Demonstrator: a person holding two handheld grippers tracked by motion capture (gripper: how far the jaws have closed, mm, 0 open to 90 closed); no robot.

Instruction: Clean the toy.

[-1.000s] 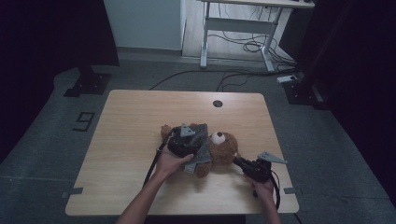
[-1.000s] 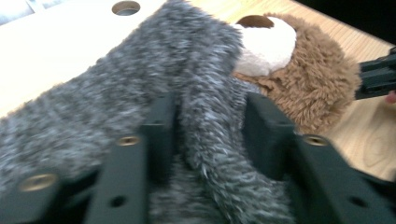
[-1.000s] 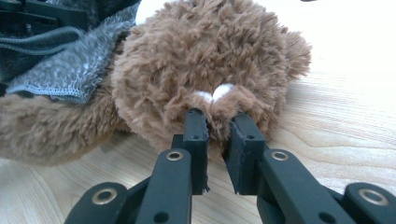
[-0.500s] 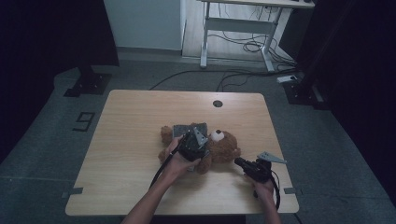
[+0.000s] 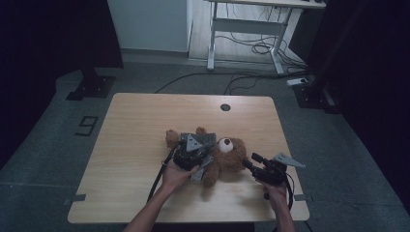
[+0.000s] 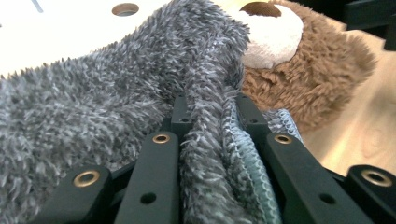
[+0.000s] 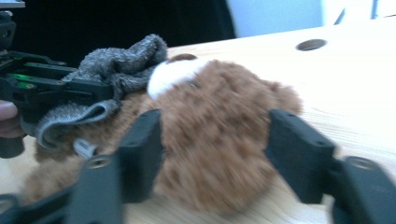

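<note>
Pinching grey cloth (image 6: 205, 154), left gripper (image 6: 210, 112)

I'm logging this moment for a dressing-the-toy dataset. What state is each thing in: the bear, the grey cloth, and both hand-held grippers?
Teddy bear: lying on the table, partly covered by the cloth.
Grey fleece cloth: draped over the bear, one fold pinched.
Left hand-held gripper: jaws just closed, shut on the cloth fold.
Right hand-held gripper: jaws just opened, standing either side of the bear's head, not pressing it.
</note>
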